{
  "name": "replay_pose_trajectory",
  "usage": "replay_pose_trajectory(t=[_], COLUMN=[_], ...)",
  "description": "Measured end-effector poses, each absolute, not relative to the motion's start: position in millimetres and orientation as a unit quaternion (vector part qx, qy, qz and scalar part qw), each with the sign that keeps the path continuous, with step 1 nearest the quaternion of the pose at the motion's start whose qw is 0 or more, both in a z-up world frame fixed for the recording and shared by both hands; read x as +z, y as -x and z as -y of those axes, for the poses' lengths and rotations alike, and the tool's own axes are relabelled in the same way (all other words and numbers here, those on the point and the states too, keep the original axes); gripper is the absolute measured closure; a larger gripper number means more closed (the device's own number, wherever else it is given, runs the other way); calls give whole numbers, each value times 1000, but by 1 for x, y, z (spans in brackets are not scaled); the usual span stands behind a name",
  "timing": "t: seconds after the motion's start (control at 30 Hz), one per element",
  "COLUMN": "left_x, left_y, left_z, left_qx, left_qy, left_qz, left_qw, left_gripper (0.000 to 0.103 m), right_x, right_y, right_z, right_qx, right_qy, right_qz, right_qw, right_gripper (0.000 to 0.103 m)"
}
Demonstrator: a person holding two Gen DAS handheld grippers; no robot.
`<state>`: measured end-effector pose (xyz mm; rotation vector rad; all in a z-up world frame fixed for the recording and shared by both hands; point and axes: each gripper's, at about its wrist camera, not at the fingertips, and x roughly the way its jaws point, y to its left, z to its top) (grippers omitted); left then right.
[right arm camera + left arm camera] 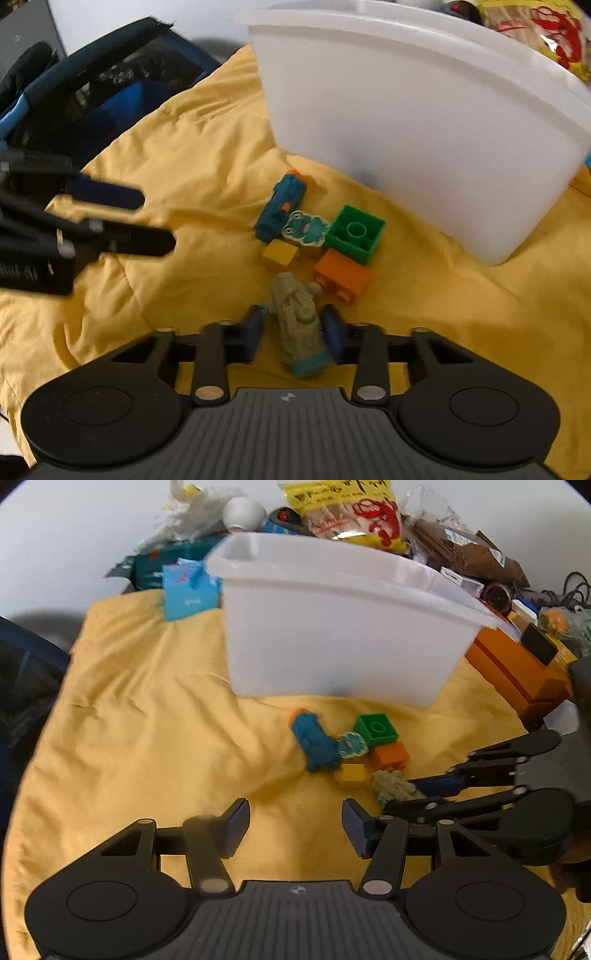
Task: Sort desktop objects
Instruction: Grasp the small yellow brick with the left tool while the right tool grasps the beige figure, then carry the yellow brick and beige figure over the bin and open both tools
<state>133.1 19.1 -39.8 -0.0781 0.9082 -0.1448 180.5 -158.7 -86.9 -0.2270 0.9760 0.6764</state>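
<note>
A heap of small toys lies on the yellow cloth (147, 716) in front of a white plastic bin (332, 627): a blue toy gun (279, 206), a frog sticker (304, 228), a green brick (354, 234), an orange brick (341, 275), a yellow cube (280, 254). My right gripper (293, 328) has its pads on both sides of a grey-green toy gun (299, 321); whether they press on it is unclear. My left gripper (295, 825) is open and empty over bare cloth, left of the heap (351, 749).
Behind the bin are snack bags (351, 513), a blue box (188, 590), an orange box (517, 668) and cables. A dark chair (92, 92) stands at the cloth's left edge.
</note>
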Motion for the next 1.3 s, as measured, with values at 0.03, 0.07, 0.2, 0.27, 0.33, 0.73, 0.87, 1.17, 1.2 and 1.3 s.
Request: replay_pose_trajectory(t=[0.03,0.07,0.2,0.27,0.33,0.73,0.87,1.17,1.2,1.3], left_x=[-43,-46,-59,-63,-69,-42,-5,76,82,97], left_y=[-135,-138,-155,-162,-167,-144,-134,-153,-160,-179], left_z=[-15,-11,10,19,26,27,9,-18,-19,-23], left_qx=[-74,-77,-84,-87,-96,-118,-116,-102,-101,-98], left_qy=[38,37,37,36,30,-4,19,48,50,49], left_qz=[-438,-439,-442,-441,-443,-403,-383,-348,-345,-342], left_qw=[895,895,893,892,891,907,916,931,932,933], left_gripper=[44,44,44,45,59,77,77,77,77,77], right_x=[-85,-83,-75,-73,-74,-71,-54,33,40,58], right_y=[-179,-176,-166,-162,-160,-148,-153,-183,-189,-210], right_z=[164,171,210,227,238,264,266,271,271,269], right_qx=[320,318,291,275,261,239,245,255,255,249], right_qy=[96,88,67,57,57,22,-3,-75,-78,-84], right_qz=[-461,-459,-453,-455,-459,-457,-438,-354,-350,-341], right_qw=[822,825,840,845,847,856,865,896,898,902], right_gripper=[76,76,76,76,76,76,76,76,76,76])
